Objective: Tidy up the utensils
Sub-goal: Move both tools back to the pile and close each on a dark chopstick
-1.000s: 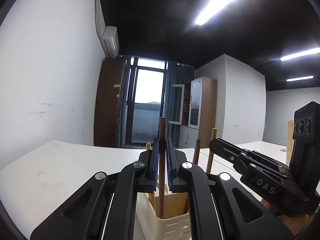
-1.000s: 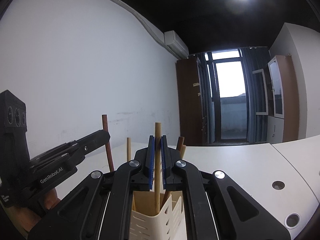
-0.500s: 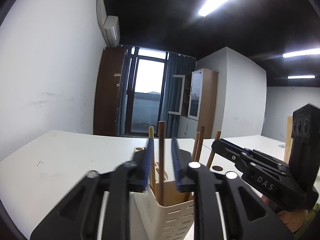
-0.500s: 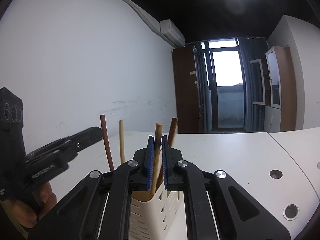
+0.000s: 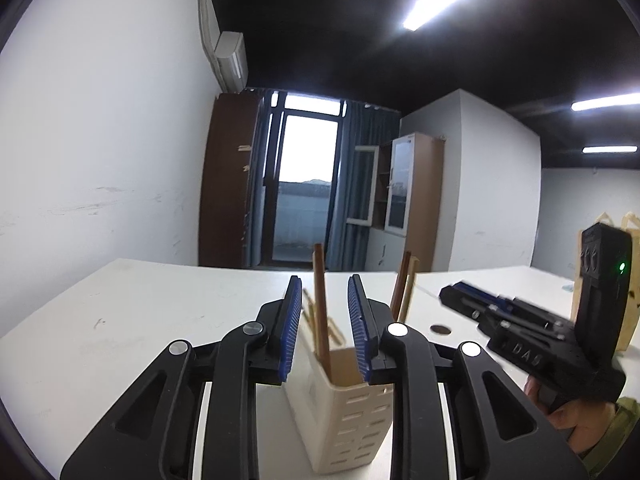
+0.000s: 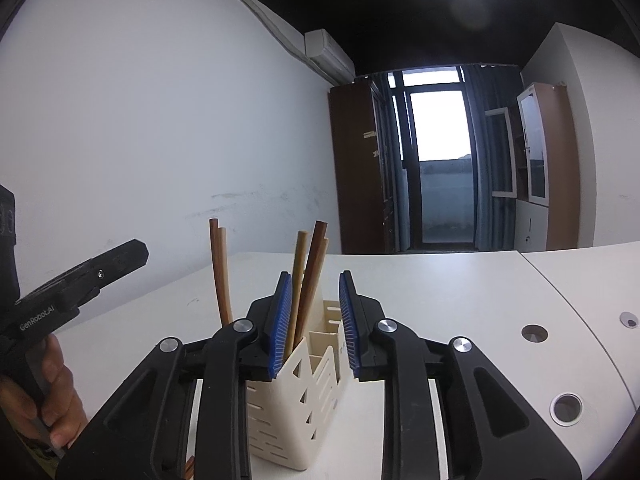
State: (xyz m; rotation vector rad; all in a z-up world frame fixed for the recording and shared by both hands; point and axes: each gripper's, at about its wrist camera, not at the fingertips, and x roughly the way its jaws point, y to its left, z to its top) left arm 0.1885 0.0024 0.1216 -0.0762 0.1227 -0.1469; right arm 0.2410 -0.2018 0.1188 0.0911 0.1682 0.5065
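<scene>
A cream slotted utensil holder (image 5: 352,412) stands on the white table (image 5: 140,320) with several wooden chopsticks upright in it. My left gripper (image 5: 323,280) hangs over it, jaws opening. A dark brown chopstick (image 5: 320,304) stands free between the blue pads, its foot in the holder. In the right wrist view my right gripper (image 6: 313,280) is over the same holder (image 6: 320,380), jaws opening too. A pale chopstick (image 6: 298,264) and a dark one (image 6: 314,264) stand between its pads, the pale one close to the left pad. Each view shows the other gripper from the side (image 5: 446,294) (image 6: 140,250).
A person's hands hold the gripper handles (image 5: 568,420) (image 6: 48,380). Round cable holes (image 6: 534,334) (image 6: 566,408) lie in the table (image 6: 440,300) to the right. A pale wooden frame (image 5: 584,280) stands at the far right. Two more chopsticks (image 6: 220,272) lean at the holder's left end.
Both grippers were shut on a chopstick each and have opened. The released chopsticks now rest in the holder.
</scene>
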